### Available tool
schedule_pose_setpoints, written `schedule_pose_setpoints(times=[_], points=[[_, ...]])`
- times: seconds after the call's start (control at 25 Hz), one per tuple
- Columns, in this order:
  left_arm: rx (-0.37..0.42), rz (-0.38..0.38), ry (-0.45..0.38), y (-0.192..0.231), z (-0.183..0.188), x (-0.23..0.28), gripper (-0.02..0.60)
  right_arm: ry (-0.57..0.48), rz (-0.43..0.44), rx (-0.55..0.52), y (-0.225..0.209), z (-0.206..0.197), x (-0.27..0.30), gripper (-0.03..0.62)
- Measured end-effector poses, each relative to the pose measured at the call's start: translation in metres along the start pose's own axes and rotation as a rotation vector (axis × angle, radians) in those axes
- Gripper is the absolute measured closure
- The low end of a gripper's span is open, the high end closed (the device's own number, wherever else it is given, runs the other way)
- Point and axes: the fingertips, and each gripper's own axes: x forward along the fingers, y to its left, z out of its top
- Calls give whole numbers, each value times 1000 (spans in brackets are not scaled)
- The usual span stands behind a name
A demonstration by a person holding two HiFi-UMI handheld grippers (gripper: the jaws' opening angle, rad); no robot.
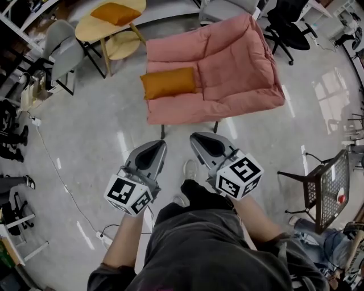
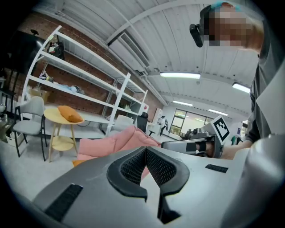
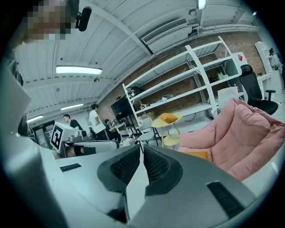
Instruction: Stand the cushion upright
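Observation:
An orange cushion (image 1: 168,82) lies flat on the left side of a pink armchair (image 1: 227,68). In the left gripper view only a sliver of this cushion (image 2: 77,162) shows under the pink armchair (image 2: 120,142). The right gripper view shows the cushion (image 3: 196,154) low against the armchair (image 3: 240,138). Both grippers hover over the floor in front of the chair, apart from it. My left gripper (image 1: 157,145) (image 2: 145,150) has its jaws together and empty. My right gripper (image 1: 199,138) (image 3: 141,146) is also shut on nothing.
A second orange cushion (image 1: 115,12) rests on a round yellow table (image 1: 94,25) left of the armchair, beside a grey chair (image 1: 62,48). A black office chair (image 1: 290,25) stands behind the armchair and a wire-mesh chair (image 1: 333,190) at right. A cable (image 1: 62,182) runs across the floor.

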Motion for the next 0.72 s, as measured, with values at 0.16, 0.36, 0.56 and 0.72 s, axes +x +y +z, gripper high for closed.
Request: schedule_pose_setpoints(times=[0.16,0.36,0.56,0.72], points=[[1,27,9,18,11,30,571,16,11,-1,-34,11,16,579],[-6,50,17,37,16,62,571,43,33,-3,-65,15,38,579],[-24,60,24,64,15,88,571,73,48,-3,-90,14,69,577],[-42,61,35,90,12,105,571,100,47,-9,-110,14,100,577]])
